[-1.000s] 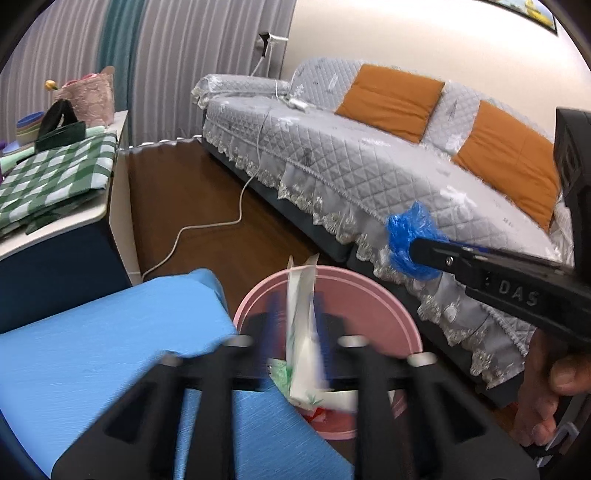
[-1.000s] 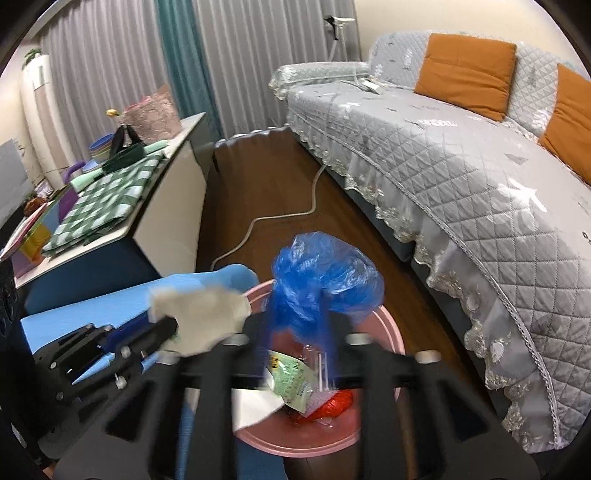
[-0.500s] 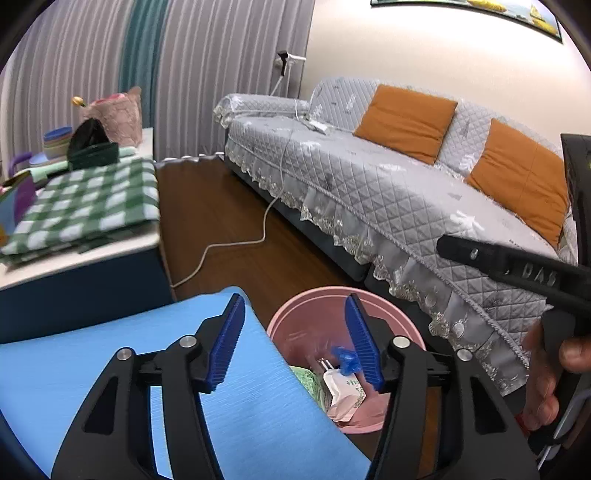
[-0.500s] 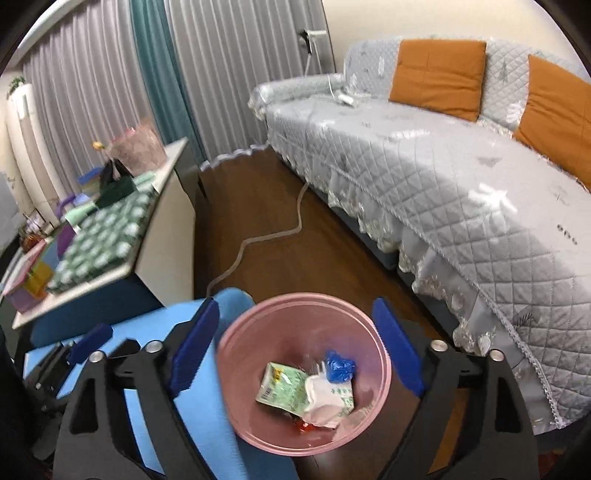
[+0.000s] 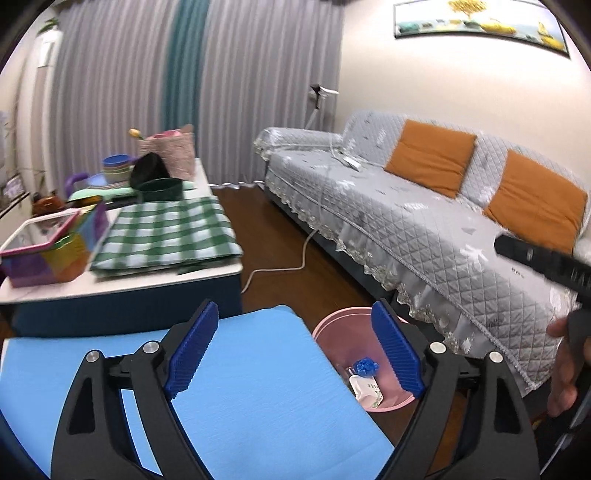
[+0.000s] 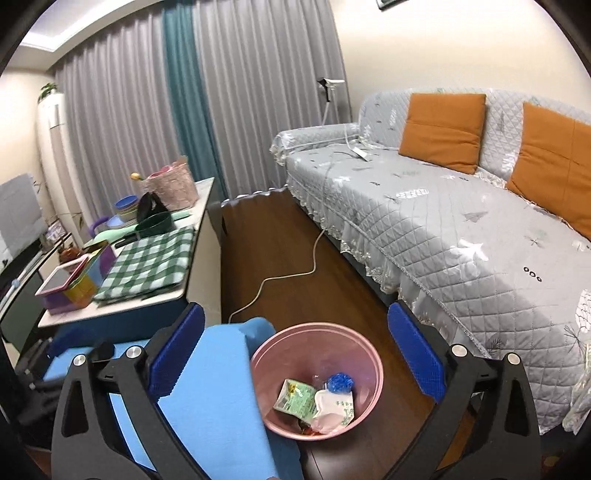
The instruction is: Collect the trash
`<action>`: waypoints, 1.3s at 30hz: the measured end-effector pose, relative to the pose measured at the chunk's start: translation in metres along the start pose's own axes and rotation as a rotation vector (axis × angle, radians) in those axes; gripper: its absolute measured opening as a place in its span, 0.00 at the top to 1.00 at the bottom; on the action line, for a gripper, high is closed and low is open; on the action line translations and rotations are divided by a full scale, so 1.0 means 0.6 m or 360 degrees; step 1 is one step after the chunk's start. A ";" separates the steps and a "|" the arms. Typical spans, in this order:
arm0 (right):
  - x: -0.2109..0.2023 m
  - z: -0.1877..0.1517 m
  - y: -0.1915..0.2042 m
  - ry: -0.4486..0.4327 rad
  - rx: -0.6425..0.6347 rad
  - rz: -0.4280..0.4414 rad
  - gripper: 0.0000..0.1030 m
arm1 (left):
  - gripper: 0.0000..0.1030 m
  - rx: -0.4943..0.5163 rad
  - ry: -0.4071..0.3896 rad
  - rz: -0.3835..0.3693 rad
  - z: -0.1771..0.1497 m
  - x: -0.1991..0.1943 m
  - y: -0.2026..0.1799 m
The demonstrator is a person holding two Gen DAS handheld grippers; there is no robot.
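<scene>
Left tool (image 5: 291,349), left wrist view: its jaws stand wide with nothing between the blue pads, having just been opening; a second ago they pinched a white wrapper over the pink bin (image 5: 334,326), and that white wrapper (image 5: 365,391) now lies inside the bin beside a blue crumpled bag (image 5: 365,366). The bin stands on the wooden floor (image 5: 280,236), just beside the blue mat (image 5: 258,387) and near the grey sofa (image 5: 424,225). At the right edge a person's hand (image 5: 563,373) grips the black body of the other tool, whose pads are out of this view. Right tool (image 6: 295,360), right wrist view: its jaws are likewise wide and empty, having just been opening; the blue bag they carried a second ago now rests in the bin (image 6: 317,328) as a small blue ball (image 6: 340,382), touching the white wrapper (image 6: 332,404), with a green packet (image 6: 295,397) beside it. Both pieces appear delivered, so this drop reads as complete; whether more trash remains cannot be told. Only this view looks straight down into the bin and shows the green packet; only the left view shows the hand and the framed picture (image 5: 476,18) on the wall. Both show the cluttered worktop (image 6: 199,236) with its green checked cloth (image 6: 147,262).
</scene>
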State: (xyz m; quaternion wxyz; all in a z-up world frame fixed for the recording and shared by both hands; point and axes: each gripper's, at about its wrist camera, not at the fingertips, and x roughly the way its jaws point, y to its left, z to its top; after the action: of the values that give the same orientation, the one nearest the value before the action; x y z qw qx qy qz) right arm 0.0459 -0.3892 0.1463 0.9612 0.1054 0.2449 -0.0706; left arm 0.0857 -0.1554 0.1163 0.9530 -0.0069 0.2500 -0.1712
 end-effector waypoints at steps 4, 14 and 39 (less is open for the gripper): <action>-0.020 -0.029 0.029 0.0026 -0.0039 0.0059 0.05 | 0.20 -0.0009 0.0010 0.0069 -0.024 -0.046 0.008; -0.075 -0.121 0.097 0.0037 -0.0138 0.0139 0.05 | 0.19 -0.0130 0.0031 0.0191 -0.115 -0.156 0.035; -0.141 -0.309 0.169 0.0111 -0.0382 0.0064 0.05 | 0.19 -0.0274 0.0151 0.0609 -0.316 -0.260 0.101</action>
State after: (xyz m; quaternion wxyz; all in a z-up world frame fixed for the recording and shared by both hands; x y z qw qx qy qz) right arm -0.0932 -0.2401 0.0455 0.9590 -0.0032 0.2828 -0.0179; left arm -0.1130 -0.0331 0.0182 0.9511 -0.0325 0.3051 0.0348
